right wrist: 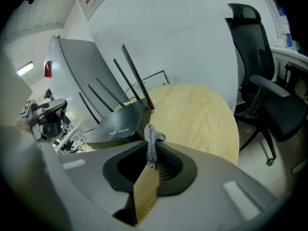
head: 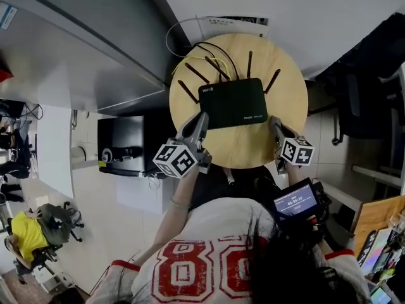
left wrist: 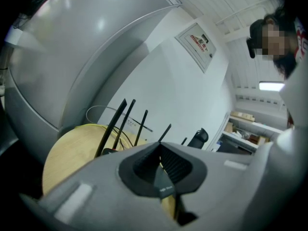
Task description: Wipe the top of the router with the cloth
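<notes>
Our white shirt (head: 190, 258) with red numerals fills the foot of the head view as we lean over a round wooden table (head: 253, 149), both tools at its near edge. Our right gripper (head: 274, 123) is clamped on a twist of grey cloth (right wrist: 153, 139), which sticks up from between the jaws just beside the near right corner of the black router (head: 233, 102). Our left gripper (head: 202, 117) meets the router's near left corner; its jaws are drawn close on a dark wedge that we take to be that corner, bracing the box. The router lies flat at the table's middle, antennas (head: 188, 92) fanned toward the far edge. Its top carries no cloth, so we judge the wipe itself not yet begun: cloth gripped, router steadied, the whole top left to cover.
</notes>
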